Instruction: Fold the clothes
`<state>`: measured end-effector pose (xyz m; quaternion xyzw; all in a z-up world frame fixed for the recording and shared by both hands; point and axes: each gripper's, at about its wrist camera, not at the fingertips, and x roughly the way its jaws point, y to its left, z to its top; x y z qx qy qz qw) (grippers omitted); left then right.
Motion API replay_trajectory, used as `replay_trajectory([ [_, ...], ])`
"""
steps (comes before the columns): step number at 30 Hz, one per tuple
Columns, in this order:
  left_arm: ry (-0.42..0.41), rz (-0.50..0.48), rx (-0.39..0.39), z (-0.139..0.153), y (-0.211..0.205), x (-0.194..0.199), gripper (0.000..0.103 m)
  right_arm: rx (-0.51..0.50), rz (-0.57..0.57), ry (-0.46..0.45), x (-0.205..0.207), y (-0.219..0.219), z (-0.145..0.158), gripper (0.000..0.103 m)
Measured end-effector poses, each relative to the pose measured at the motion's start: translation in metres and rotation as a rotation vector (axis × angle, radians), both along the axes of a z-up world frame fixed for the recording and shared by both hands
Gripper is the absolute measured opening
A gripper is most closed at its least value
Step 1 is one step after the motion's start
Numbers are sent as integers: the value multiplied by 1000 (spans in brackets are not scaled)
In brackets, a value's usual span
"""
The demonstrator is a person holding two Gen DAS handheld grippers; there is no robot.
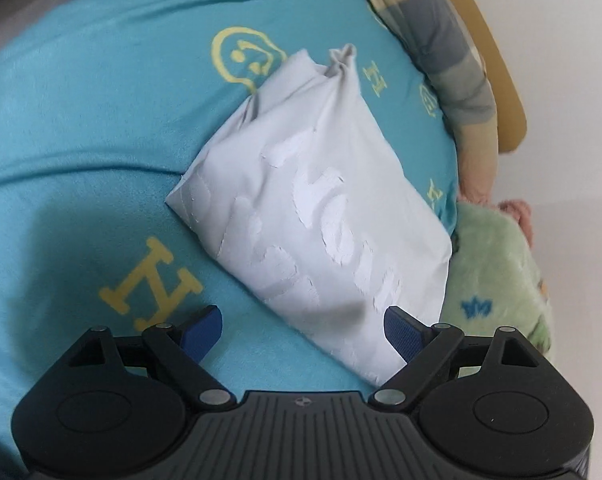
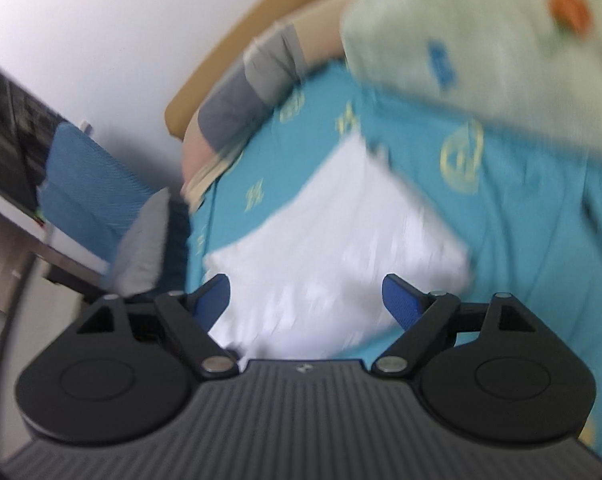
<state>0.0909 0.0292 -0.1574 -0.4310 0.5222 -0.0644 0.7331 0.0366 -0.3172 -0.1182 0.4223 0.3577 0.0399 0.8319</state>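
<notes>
A white garment [image 1: 321, 208] with raised white lettering lies folded into a compact rectangle on the teal bed sheet [image 1: 101, 120]. One bunched corner sticks out at its far end. My left gripper [image 1: 303, 330] is open and empty, hovering over the garment's near corner. In the blurred right wrist view the same white garment [image 2: 333, 248] lies on the teal sheet [image 2: 521, 220]. My right gripper [image 2: 305, 298] is open and empty just above its near edge.
A pale green fleece blanket [image 1: 497, 280] lies beside the garment; it also shows in the right wrist view [image 2: 481, 40]. A striped pillow [image 1: 445, 40] and a wooden headboard [image 1: 497, 64] line the far edge. A blue chair [image 2: 85, 192] stands beside the bed.
</notes>
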Motion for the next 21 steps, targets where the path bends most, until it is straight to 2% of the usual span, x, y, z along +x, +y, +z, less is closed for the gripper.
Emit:
replay_trajectory([
  [4,8,130,-129,-20,12,4,85,162,4,52,-1,8,-20,86],
  [6,1,163,-138,-22,16,5,74,219,3,61,0,10,-28,86],
  [11,-25,184,-103,-21,18,5,29,313,8,111,9,19,-49,86],
  [17,-126,149,-51,0,12,7,22,401,2,154,25,31,-75,86],
  [21,-180,124,-26,14,6,8,21,430,-93,149,31,22,-84,85],
])
